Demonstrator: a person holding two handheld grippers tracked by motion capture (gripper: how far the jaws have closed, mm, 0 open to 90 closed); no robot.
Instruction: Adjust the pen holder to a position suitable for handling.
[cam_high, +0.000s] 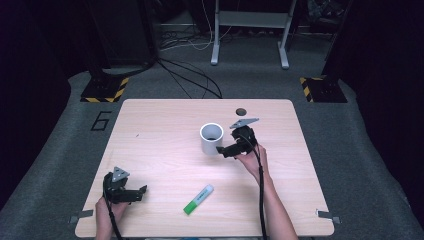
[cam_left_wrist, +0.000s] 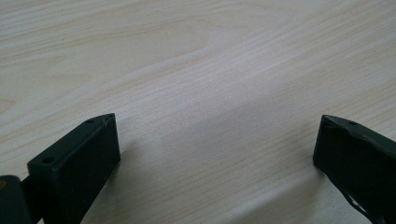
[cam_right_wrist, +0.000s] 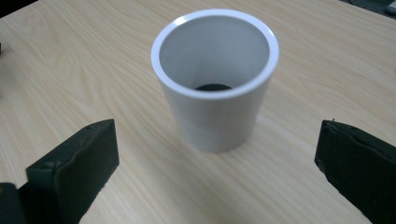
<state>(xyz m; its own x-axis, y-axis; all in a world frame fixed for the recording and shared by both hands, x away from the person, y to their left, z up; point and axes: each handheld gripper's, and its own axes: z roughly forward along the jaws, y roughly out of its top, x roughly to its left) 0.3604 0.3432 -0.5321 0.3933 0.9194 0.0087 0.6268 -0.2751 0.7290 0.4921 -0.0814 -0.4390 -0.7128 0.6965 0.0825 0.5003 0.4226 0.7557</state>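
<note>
In the high view, a white cup (cam_high: 211, 138) stands upright a little right of the frame's centre on the pale wooden table (cam_high: 160, 130), with the right gripper (cam_high: 226, 150) just beside its lower right wall, jaws spread and pointing at it from the right hand (cam_high: 250, 159). A green-and-white marker (cam_high: 198, 199) lies on its side in the lower middle of the frame, well apart from the cup. At the lower left the left gripper (cam_high: 141, 192) rests low over the table edge, holding nothing. In the left gripper view, its two black jaws rise from the bottom corners, set wide apart, with bare wood grain between them. In the right gripper view, the cup (cam_right_wrist: 215, 79) sits in the upper middle of the frame, its mouth facing up and a dark patch visible at its bottom; the right gripper's jaws stand wide open in the lower left and lower right corners, short of the cup's wall and not touching it. The step in hand looks like the approach to grasp the cup, with the grip itself not yet made. The next move probably calls for pushing the right gripper forward until the cup's wall lies squarely between the jaws, then closing gently so the smooth, light cup neither tips nor slides away across the table.
</note>
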